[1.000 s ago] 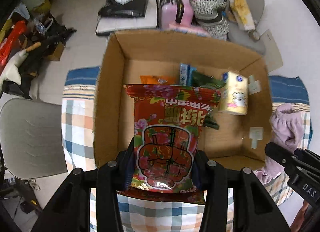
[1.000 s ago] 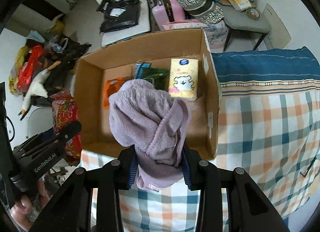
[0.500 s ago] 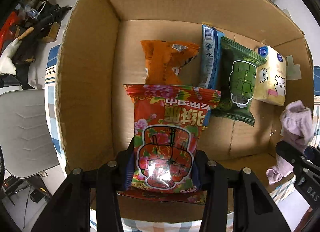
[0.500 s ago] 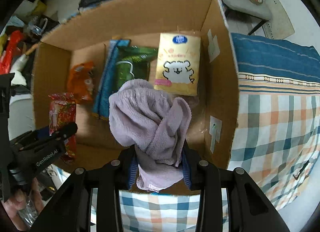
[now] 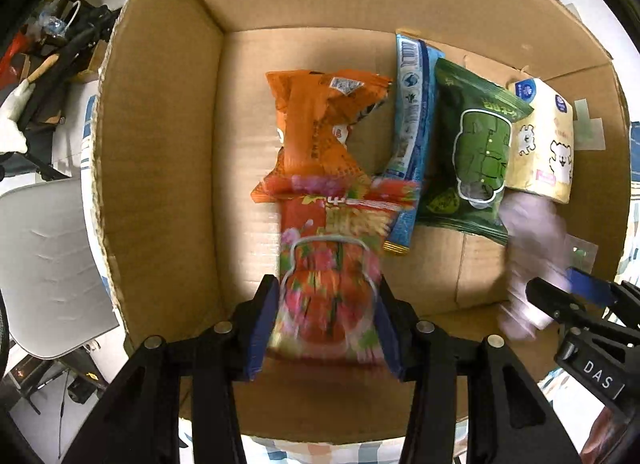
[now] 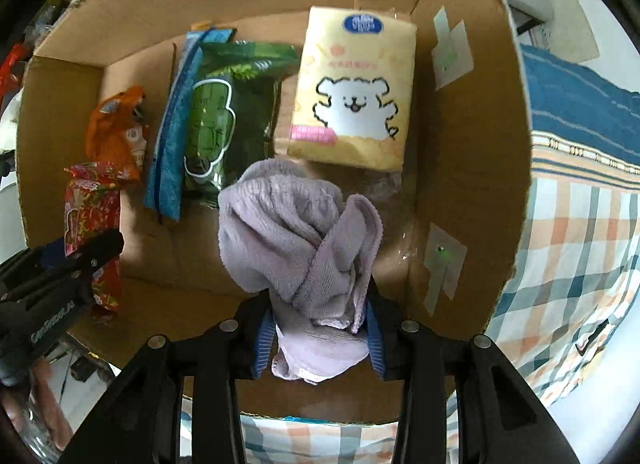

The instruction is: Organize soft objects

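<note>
My left gripper [image 5: 326,328] is shut on a red flowered snack bag [image 5: 332,264] and holds it low inside the cardboard box [image 5: 160,143], its top edge over an orange snack bag [image 5: 316,123]. My right gripper [image 6: 318,340] is shut on a lilac towel [image 6: 296,232], held inside the box [image 6: 472,167] in front of a yellow tissue pack [image 6: 356,91]. A green snack bag [image 6: 224,115] and a blue packet [image 6: 172,143] lie on the box floor. Each gripper shows in the other's view: the right [image 5: 560,304] and the left [image 6: 80,260].
The box stands on a checked cloth [image 6: 580,244]. A grey chair seat [image 5: 44,264] stands left of the box. Clutter [image 5: 48,51] lies on the floor at far left. The box walls rise around both grippers.
Both grippers have moved down and forward into the box with their loads. The red bag now reaches the orange bag; the towel now hangs by the tissue pack.
</note>
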A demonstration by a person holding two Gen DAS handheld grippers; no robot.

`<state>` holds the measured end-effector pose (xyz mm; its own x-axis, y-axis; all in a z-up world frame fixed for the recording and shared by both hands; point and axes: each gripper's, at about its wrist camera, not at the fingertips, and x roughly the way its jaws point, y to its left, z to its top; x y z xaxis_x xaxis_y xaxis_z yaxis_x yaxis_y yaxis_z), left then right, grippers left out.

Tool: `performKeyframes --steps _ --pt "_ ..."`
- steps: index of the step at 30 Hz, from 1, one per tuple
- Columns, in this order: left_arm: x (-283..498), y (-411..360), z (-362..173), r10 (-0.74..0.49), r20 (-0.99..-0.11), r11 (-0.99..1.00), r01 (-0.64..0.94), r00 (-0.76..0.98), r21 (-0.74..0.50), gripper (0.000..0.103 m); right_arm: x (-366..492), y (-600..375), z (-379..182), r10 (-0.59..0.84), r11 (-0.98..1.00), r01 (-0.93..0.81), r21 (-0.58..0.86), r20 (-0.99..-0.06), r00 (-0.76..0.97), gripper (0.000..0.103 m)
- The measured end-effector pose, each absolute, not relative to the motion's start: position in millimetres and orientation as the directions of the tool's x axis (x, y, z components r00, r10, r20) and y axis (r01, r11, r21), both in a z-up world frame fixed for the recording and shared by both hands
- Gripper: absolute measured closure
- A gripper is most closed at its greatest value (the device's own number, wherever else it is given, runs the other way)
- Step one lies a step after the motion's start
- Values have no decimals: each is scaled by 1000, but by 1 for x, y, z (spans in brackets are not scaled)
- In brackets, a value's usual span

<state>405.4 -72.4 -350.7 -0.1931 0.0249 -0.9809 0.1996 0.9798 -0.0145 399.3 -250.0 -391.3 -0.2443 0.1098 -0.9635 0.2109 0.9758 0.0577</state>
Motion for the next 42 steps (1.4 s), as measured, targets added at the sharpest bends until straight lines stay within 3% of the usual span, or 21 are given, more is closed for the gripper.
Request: performKeyframes --steps 4,17,21,23,24,25,27,29,42 --pt "406 -75 -338 26 -985 979 203 -168 -8 59 396 -254 -394 110 975 214 55 -962 -251 41" --pt "387 -68 -285 0 -1000 984 177 -30 -5 59 381 -259 -357 85 979 195 50 -981 -172 41" --pt "379 -62 -271 -18 -1000 988 155 23 -14 49 374 -260 -339 72 983 179 48 -989 -133 41" --pt "378 -57 -264 -15 -998 991 135 58 -7 33 377 -252 -328 67 984 172 46 -991 -119 41" --pt "377 -55 -261 -21 -997 992 126 70 -12 17 374 -252 -324 64 984 171 45 -992 -109 40" --pt "376 -54 -257 -24 -996 993 119 84 -14 9 374 -251 -320 64 985 169 46 -993 -102 40" --pt "373 -50 -253 -22 -994 994 108 106 -11 8 369 -249 -314 62 986 160 48 -995 -83 18" --pt "371 -47 -250 -21 -993 995 99 117 -9 8 367 -248 -309 67 985 160 57 -996 -62 6" --pt "337 -39 -210 -26 -975 996 85 219 -8 8 345 -250 -278 61 981 184 65 -998 24 4"
